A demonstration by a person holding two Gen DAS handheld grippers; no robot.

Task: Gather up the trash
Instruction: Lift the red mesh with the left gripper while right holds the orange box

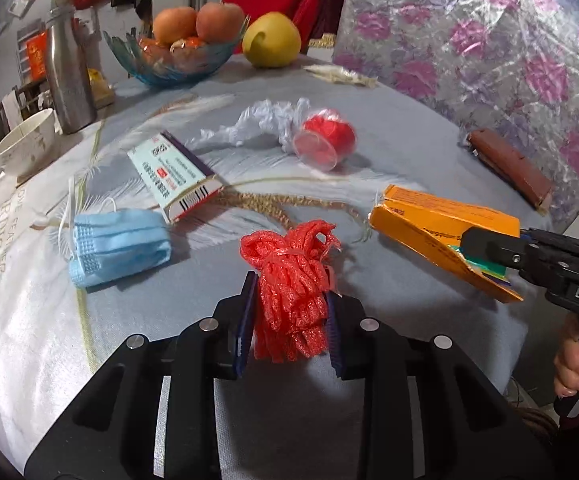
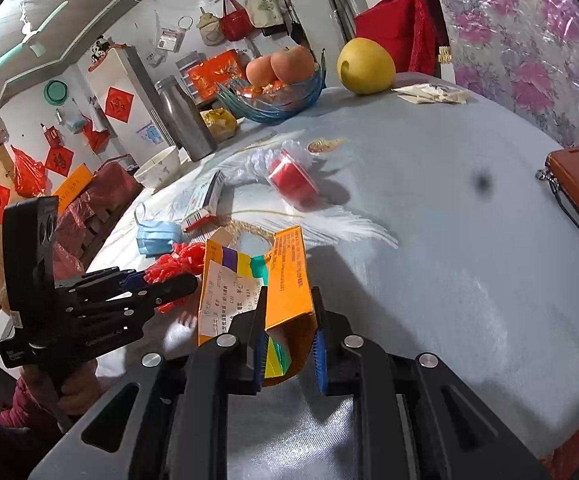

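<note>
My left gripper (image 1: 291,304) is shut on a bunched red foam net (image 1: 293,280), held just above the grey tablecloth (image 1: 369,136); the net also shows in the right wrist view (image 2: 173,260). My right gripper (image 2: 287,332) is shut on a torn orange carton (image 2: 287,272), which also shows in the left wrist view (image 1: 441,224). Loose on the cloth lie a blue face mask (image 1: 117,246), a white medicine box (image 1: 175,174), a crumpled white plastic bag (image 1: 257,122) and a clear cup with red inside (image 1: 325,142).
A blue glass fruit bowl (image 1: 177,56), a yellow pomelo (image 1: 271,40), a steel flask (image 1: 67,80) and a white bowl (image 1: 25,144) stand at the far edge. A brown pouch (image 1: 509,166) lies at the right, next to flowered plastic sheeting (image 1: 489,32).
</note>
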